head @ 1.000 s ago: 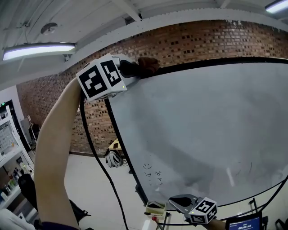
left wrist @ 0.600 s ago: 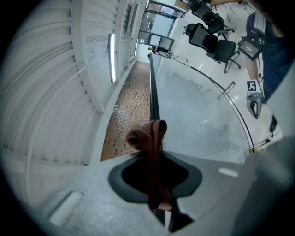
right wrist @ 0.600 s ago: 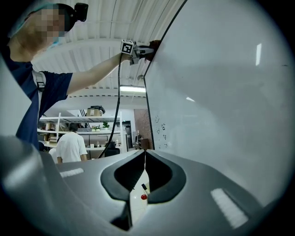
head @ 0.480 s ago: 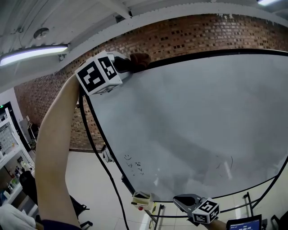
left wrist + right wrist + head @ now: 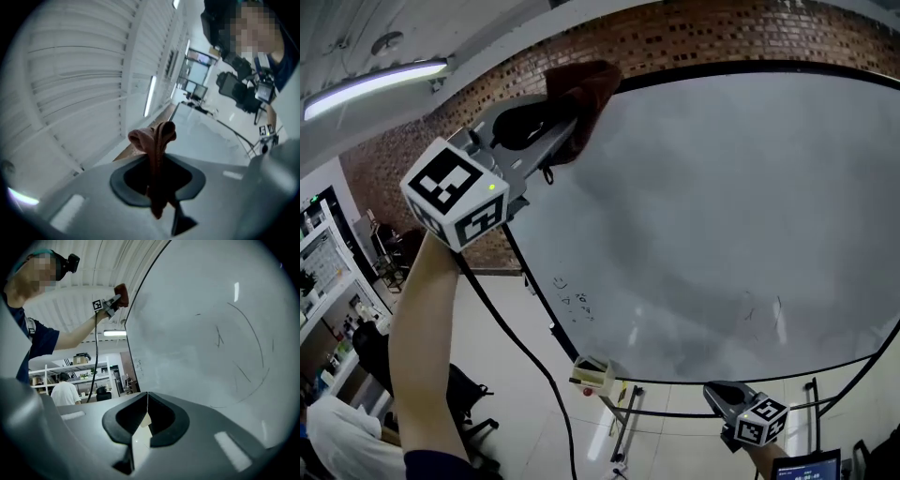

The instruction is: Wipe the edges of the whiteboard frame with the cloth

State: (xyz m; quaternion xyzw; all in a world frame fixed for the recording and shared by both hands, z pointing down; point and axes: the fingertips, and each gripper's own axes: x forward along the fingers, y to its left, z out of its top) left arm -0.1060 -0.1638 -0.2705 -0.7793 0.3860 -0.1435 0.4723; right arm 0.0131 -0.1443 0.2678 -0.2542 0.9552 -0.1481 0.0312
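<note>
The whiteboard [image 5: 722,216] has a thin black frame [image 5: 750,67] and fills most of the head view. A brown cloth [image 5: 584,89] sits at the frame's upper left corner, with my left gripper [image 5: 572,114] shut on it at the end of a raised arm. In the left gripper view the cloth [image 5: 153,140] bunches up between the jaws of the left gripper [image 5: 157,161]. My right gripper [image 5: 719,394] hangs low, below the board's bottom edge, shut and empty. Its tips [image 5: 147,395] point along the whiteboard [image 5: 211,333], and the cloth [image 5: 121,295] shows high up.
A small white box [image 5: 591,372] sits by the board's lower left corner, above the metal stand [image 5: 628,412]. Faint marker scribbles [image 5: 572,298] remain on the board. A brick wall [image 5: 487,103] stands behind. A person in a white shirt [image 5: 65,393] is near shelves [image 5: 70,369].
My left gripper has rolled and come nearer the camera, its cube now lower left, the cloth still at the upper corner. The right gripper has drifted right and lower.
</note>
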